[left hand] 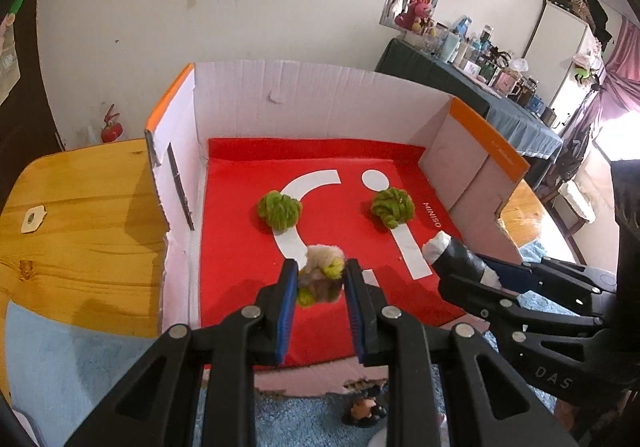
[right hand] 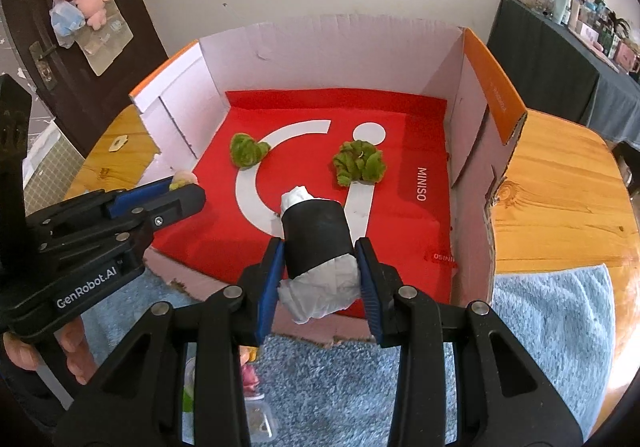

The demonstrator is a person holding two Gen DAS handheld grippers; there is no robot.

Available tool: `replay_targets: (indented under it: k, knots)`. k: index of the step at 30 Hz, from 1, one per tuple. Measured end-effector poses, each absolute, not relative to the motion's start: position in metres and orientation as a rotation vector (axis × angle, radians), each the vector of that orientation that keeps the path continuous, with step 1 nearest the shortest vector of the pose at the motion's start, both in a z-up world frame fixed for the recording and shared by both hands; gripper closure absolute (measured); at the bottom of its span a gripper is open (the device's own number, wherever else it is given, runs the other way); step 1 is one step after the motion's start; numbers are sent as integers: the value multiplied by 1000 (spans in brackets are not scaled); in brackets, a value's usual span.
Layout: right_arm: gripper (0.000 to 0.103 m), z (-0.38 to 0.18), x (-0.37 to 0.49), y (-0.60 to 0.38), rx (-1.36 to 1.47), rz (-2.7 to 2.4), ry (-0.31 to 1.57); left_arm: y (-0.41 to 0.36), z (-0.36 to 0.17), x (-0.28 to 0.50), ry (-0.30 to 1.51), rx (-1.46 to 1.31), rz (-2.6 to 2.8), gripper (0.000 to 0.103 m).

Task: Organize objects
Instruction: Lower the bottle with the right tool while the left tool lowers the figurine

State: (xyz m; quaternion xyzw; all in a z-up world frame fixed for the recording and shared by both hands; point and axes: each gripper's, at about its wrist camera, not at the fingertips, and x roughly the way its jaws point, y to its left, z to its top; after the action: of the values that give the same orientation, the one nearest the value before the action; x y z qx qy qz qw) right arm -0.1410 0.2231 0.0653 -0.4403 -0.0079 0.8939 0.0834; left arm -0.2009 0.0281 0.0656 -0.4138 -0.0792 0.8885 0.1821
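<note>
On the wooden desk [right hand: 568, 207] stands a large cardboard box [left hand: 304, 95] with white inner walls and orange edges, its near side low and torn. Across the bottom of the box lies a red bag [right hand: 400, 215] printed with white shapes and the word MINISO. A pale blue towel [right hand: 552, 311] covers the desk in front of the box and to its right.

Over the near edge of the box the right claw [right hand: 318, 279] is clamped on a roll [right hand: 316, 243] wrapped in black with crumpled white paper showing at both ends; the blue pads press on its sides, and the roll points away from the camera over the red bag. In the left wrist view the same roll [left hand: 460, 255] juts in from the right.

To the left, the left claw [left hand: 322, 287] is closed tight on a small fuzzy ball [left hand: 322, 275] of cream, green and darker yarn, held above the near part of the red bag. From the right wrist view only a bit of that ball [right hand: 182, 179] peeks past the claw's tip, and a person's hand [right hand: 72, 347] grips the handle below.

Two green fuzzy balls rest on the red bag, well apart: the left green ball [left hand: 279, 211] on the white curve and the right green ball [left hand: 391, 205] at the top of the white bar, just under the white dot.
</note>
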Motion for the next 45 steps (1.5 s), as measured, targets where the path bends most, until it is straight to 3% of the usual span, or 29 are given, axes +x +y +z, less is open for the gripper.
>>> replay_targets:
  k: [45]
  knots:
    - [68,41,-174,251,-1431,2541,-13,34,36,-244,-220,-1319,2450,78]
